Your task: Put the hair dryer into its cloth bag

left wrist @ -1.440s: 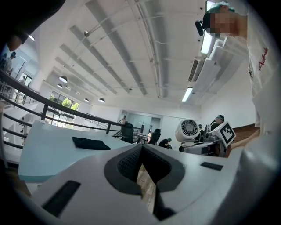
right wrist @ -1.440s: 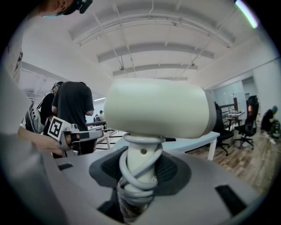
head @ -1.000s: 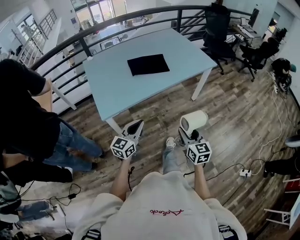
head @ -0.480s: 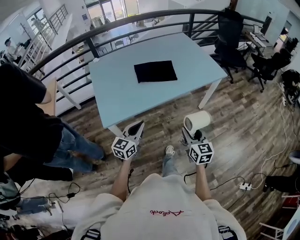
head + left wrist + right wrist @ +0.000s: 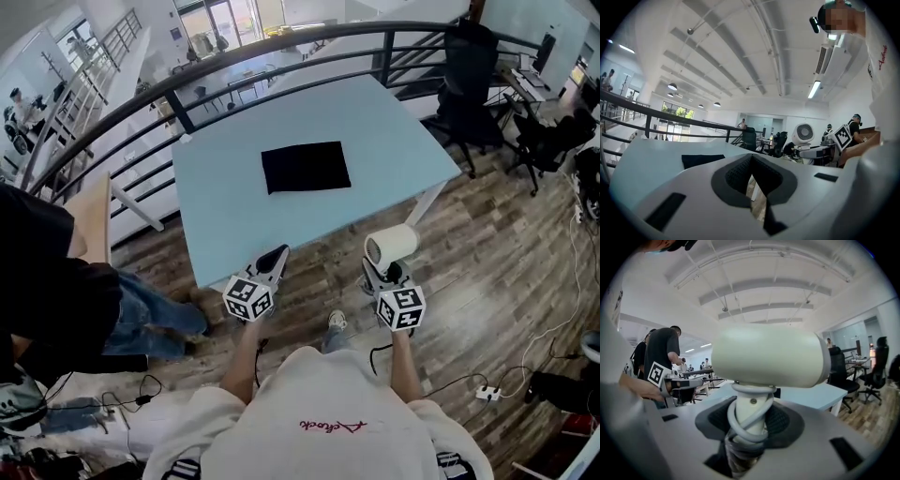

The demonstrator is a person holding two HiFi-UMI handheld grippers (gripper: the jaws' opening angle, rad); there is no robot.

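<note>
On blue table (image 5: 398,141), cloth bag (image 5: 306,167), railing (image 5: 281,37) behind, chairs (image 5: 466,70) right, bystander (image 5: 42,291) left

cream shirt (image 5: 309,412) with red script, striped cuffs (image 5: 187,467); grey left gripper (image 5: 275,254) and right gripper (image 5: 382,269) bear marker cubes (image 5: 247,298)

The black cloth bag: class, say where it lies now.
In the head view the black cloth bag lies flat near the middle of the light blue table, beyond the left gripper and right gripper.
</note>
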